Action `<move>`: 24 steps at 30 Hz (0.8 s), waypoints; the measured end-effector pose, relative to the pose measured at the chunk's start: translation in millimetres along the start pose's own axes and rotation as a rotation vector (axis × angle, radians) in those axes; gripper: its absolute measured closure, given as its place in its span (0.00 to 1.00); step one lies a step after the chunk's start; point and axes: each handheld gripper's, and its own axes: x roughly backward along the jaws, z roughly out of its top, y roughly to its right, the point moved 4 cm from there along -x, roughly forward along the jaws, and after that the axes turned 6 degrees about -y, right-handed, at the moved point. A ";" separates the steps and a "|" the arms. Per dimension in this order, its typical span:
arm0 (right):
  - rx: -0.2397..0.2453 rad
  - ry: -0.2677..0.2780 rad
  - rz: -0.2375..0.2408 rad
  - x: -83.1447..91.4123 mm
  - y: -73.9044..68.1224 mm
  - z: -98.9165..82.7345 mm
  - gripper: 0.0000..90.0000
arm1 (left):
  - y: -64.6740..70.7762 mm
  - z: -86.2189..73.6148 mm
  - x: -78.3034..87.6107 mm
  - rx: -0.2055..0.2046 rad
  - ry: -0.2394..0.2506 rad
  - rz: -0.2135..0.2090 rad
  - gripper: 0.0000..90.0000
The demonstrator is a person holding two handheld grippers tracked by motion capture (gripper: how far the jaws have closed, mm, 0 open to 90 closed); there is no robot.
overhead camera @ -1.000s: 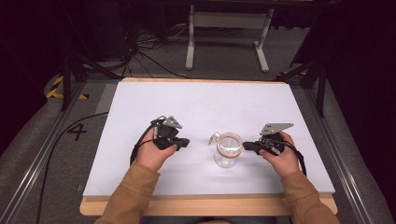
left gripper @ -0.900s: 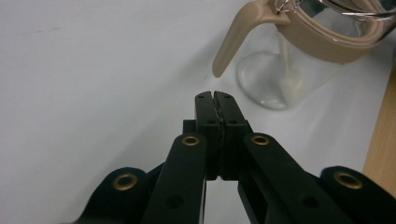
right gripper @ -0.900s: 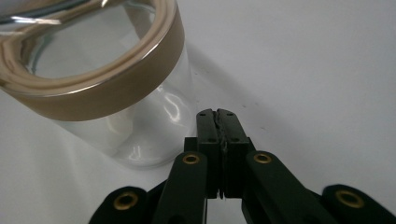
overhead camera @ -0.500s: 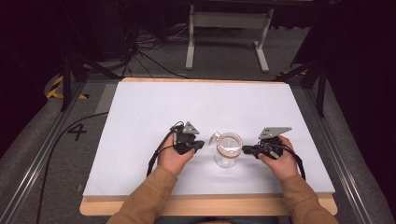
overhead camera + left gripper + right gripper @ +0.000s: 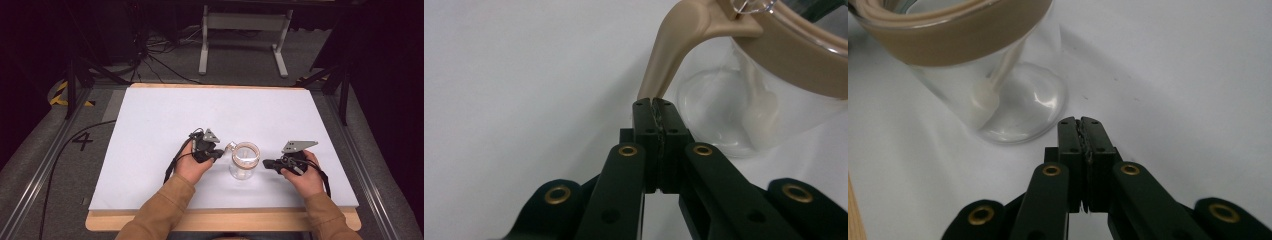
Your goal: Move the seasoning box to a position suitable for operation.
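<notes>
Two grippers flank a glass jar near the front edge of the surface.

The jar [image 5: 243, 161], clear with a tan rim band and a tan handle [image 5: 674, 50], stands upright, slightly right of the middle of the white surface [image 5: 165, 115]. The left gripper [image 5: 216, 154], jaws clenched on nothing, has its tips at the handle's lower end. The right gripper [image 5: 266, 163], jaws likewise clenched and empty, lies just beside the jar's base.
</notes>
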 end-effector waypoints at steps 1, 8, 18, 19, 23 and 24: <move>0.000 0.000 0.000 0.0 0.0 0.0 0.99 | 0.0 0.0 0.0 0.000 0.000 0.000 1.00; -0.014 0.003 -0.009 4.8 1.0 -6.6 0.99 | 2.5 4.9 1.5 -0.039 -0.038 0.007 1.00; -0.010 0.008 -0.017 9.5 -5.4 -10.6 0.99 | -1.8 12.5 -6.9 -0.065 -0.023 0.013 1.00; -0.009 0.010 -0.020 11.0 -5.7 -12.1 0.99 | -2.7 13.6 -8.0 -0.070 -0.029 0.008 1.00; -0.020 0.016 -0.033 16.6 -5.4 -17.1 0.99 | -6.3 18.5 -14.2 -0.062 -0.012 -0.008 1.00; -0.031 0.019 -0.039 20.5 -5.3 -20.9 0.99 | -7.9 20.3 -15.8 -0.063 -0.008 -0.015 1.00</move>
